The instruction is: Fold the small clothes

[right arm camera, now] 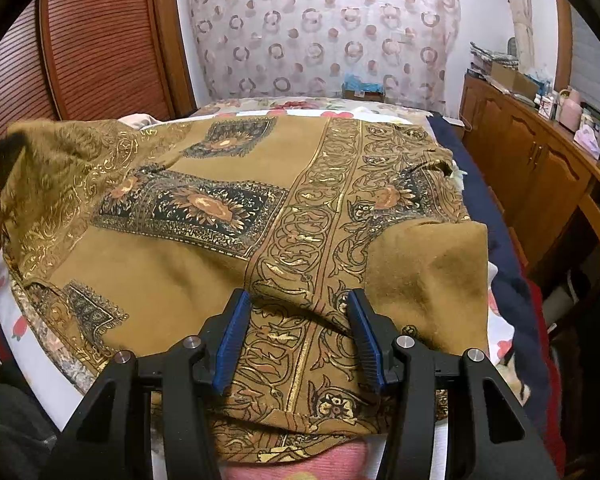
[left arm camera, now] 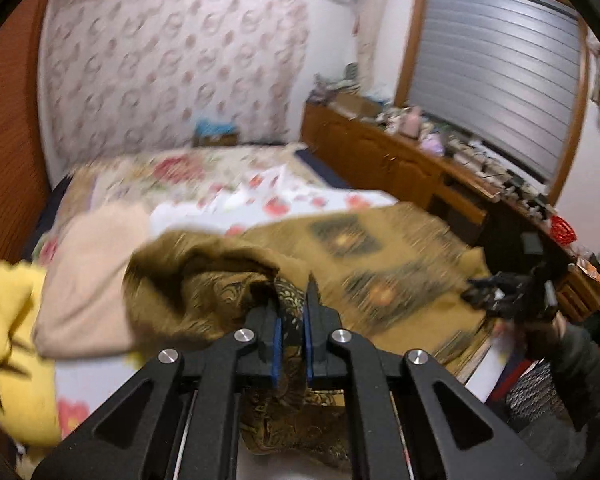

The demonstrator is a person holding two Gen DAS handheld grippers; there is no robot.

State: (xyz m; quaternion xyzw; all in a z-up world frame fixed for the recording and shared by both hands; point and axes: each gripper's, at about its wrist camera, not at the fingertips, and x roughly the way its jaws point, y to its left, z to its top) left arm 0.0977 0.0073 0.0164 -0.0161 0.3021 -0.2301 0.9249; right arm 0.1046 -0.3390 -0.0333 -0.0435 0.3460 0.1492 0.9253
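Observation:
A brown cloth with gold and black ornament (right arm camera: 204, 240) lies spread over the bed. My left gripper (left arm camera: 292, 300) is shut on a bunched corner of this cloth (left arm camera: 204, 280) and holds it raised above the bed; the picture is blurred. In the right wrist view that raised corner (right arm camera: 60, 152) stands up at the far left. My right gripper (right arm camera: 298, 308) hovers at the cloth's near edge, jaws apart, with a low wrinkle of the fabric between its blue pads (right arm camera: 232, 340). The left wrist view shows the right gripper (left arm camera: 500, 292) as a dark blur at the cloth's right end.
A folded beige garment (left arm camera: 92, 272) and a yellow one (left arm camera: 16, 340) lie left of the cloth on the flowered sheet (left arm camera: 220, 184). A cluttered wooden cabinet (right arm camera: 540, 168) runs along the right side of the bed. A wooden slatted door (right arm camera: 100, 40) stands at the left.

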